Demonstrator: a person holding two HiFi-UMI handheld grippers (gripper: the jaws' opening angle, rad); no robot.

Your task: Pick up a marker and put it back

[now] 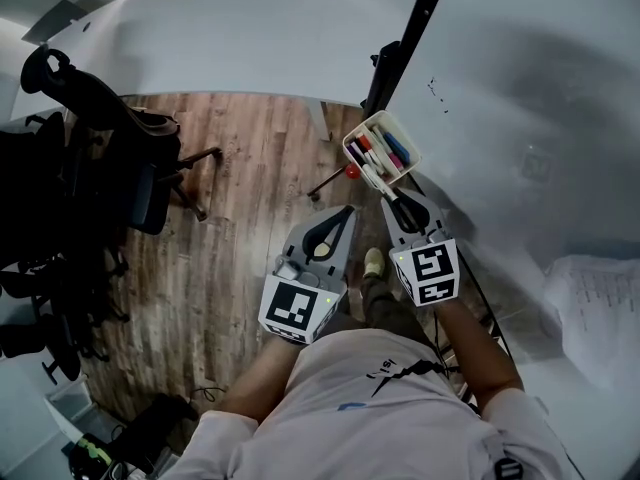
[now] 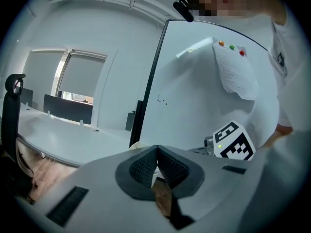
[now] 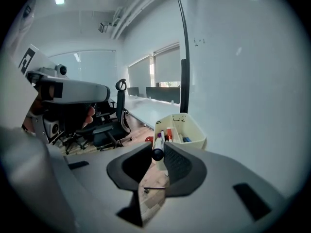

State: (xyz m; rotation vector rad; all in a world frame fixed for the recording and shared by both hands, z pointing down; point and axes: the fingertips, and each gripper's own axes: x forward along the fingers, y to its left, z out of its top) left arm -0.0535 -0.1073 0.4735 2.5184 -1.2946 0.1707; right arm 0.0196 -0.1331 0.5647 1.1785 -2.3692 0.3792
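Cream tray [image 3: 193, 132] hangs on the whiteboard [image 3: 243, 81], with red and blue pens [image 3: 169, 133] lying in it. Our right gripper [image 1: 398, 203] sits just at the tray's near end. Its jaws are clamped on a marker [image 3: 158, 152]: the dark end is pinched between the two pad tips, and the white barrel runs away toward the tray. We can't tell if the far end rests in the tray or is clear of it; it looks to reach in among the others. Our left gripper [image 2: 156, 152] has its jaws together with nothing between them. It is held beside the right one, off the tray, idle.

We judge the step as the pick-up: grip on, lift not yet done.

- **The grip:** the hold is at the very pad tips and at the marker's very end, so it's a thin bite. A round barrel can roll or pivot out there.
- **The lift:** we'd lift slowly, along the barrel's own line, out and up from the tray. Going sideways could drag the neighbours or catch the rim. Squeeze firm and even.
- **If the marker droops:** we'd set it down and retake it deeper in the pads, nearer mid-barrel.
- **The return:** same lane. We'd line the barrel up with the tray's long side, lower it in, and let go only once it lies on the others.
- **The left gripper:** keep it clear of the tray.
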